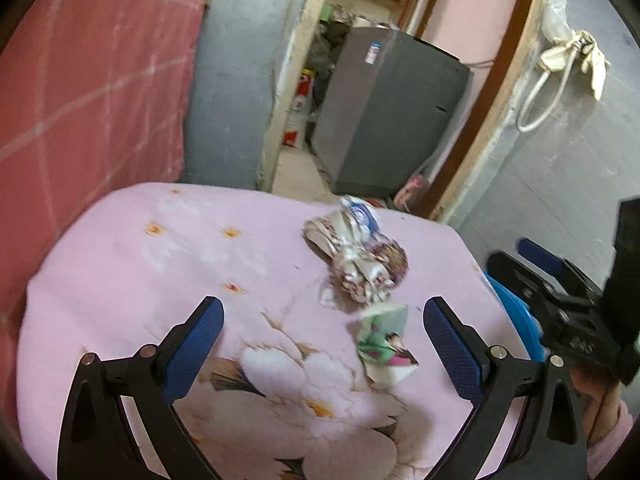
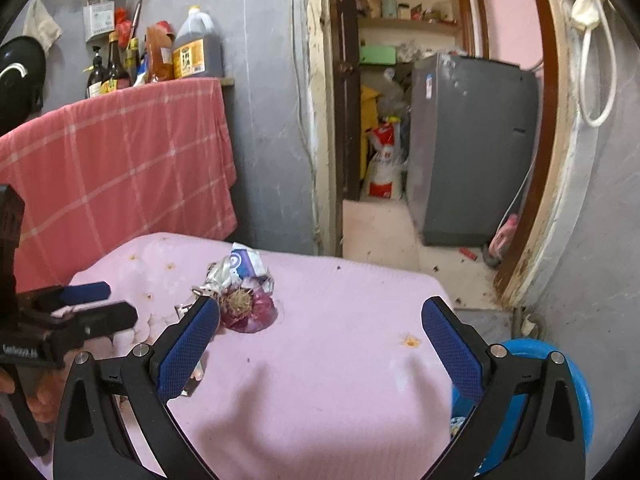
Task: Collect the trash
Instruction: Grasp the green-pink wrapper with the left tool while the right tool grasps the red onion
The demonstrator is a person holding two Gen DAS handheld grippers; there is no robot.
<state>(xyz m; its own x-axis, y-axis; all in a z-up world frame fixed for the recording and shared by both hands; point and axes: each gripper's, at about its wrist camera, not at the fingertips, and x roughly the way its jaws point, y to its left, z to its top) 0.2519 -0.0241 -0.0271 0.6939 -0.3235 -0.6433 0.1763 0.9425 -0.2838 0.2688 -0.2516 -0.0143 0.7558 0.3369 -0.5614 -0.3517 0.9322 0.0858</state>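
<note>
- Covering the counter, a pink flower-printed cloth (image 1: 120, 264) carries all the trash on its far half, near the right edge.
- A blue round plastic bin (image 2: 576, 384) sits below the counter's right side, probably where the trash goes.
- Left gripper (image 1: 323, 320) and right gripper (image 2: 320, 318) both hover above the cloth, jaws spread wide and holding nothing.
- A crumpled silvery printed wrapper (image 1: 360, 256) lies with its long axis running from far-left to near-right, its blue-and-white end pointing away.
- A red onion piece (image 2: 248, 312) rests against it, root end up.
- A folded green paper scrap (image 1: 384, 340) lies nearest; being flat and light, it may slip from a pinch.
</note>
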